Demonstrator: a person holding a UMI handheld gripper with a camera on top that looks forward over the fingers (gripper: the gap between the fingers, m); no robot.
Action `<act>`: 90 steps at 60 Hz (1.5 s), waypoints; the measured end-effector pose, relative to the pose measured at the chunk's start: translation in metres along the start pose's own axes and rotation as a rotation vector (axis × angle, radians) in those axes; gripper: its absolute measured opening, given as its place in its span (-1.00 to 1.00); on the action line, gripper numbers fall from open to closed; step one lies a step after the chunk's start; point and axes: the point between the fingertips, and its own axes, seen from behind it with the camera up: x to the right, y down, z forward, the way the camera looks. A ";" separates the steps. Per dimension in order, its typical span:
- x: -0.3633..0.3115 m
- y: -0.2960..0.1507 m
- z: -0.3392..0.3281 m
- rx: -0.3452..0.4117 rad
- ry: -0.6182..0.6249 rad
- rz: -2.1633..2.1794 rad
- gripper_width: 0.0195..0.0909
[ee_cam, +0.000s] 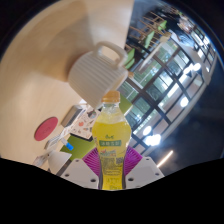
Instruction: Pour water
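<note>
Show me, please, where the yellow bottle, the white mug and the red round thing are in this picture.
yellow bottle (111,150): gripper view, on its label, between the fingers.
white mug (96,70): gripper view, on its ribbed side, beyond the bottle.
red round thing (46,127): gripper view, on its flat top.

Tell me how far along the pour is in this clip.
Done: the gripper is shut on the yellow bottle, lifted and held just below the white ribbed mug. In hand: bringing the bottle to the mug. Left: its yellow cap looks still on, and no water is seen pouring.
</note>
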 end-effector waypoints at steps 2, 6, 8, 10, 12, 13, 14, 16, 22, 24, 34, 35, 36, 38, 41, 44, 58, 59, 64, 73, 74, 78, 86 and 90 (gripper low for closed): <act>0.004 0.005 0.007 -0.007 0.014 0.044 -0.83; 0.019 0.025 0.014 -0.038 0.049 0.214 -0.83; 0.023 0.038 0.018 -0.060 0.058 0.343 -0.84; 0.023 0.052 0.016 -0.072 0.066 0.489 -0.83; 0.025 0.062 0.025 -0.085 0.074 0.658 -0.84; 0.025 0.067 0.028 -0.088 0.082 0.750 -0.83; 0.023 0.072 0.032 -0.090 0.089 0.849 -0.84; 0.021 0.083 0.019 -0.090 0.104 1.059 -0.83; -0.008 0.064 0.020 0.006 0.030 1.686 -0.84; -0.021 0.043 0.018 0.055 -0.027 1.865 -0.83; -0.079 0.012 0.034 0.107 -0.178 2.222 -0.83; -0.086 0.010 0.040 0.101 -0.191 2.225 -0.83; -0.089 0.008 0.040 0.102 -0.198 2.231 -0.83; -0.095 0.005 0.039 0.105 -0.214 2.246 -0.83; -0.099 0.007 0.041 0.114 -0.226 2.268 -0.82; -0.102 0.008 0.043 0.111 -0.241 2.291 -0.83; -0.100 0.005 0.039 0.106 -0.194 2.277 -0.32; -0.100 0.005 0.039 0.107 -0.194 2.274 -0.28; -0.113 0.008 0.041 0.060 -0.261 2.229 0.36; -0.092 0.011 0.008 0.089 -0.279 2.252 0.72; -0.090 0.010 0.002 0.100 -0.290 2.256 0.74; -0.081 0.012 -0.024 0.108 -0.314 2.273 0.83; -0.056 0.022 -0.086 0.107 -0.300 2.280 0.83; -0.046 0.027 -0.120 0.101 -0.295 2.283 0.83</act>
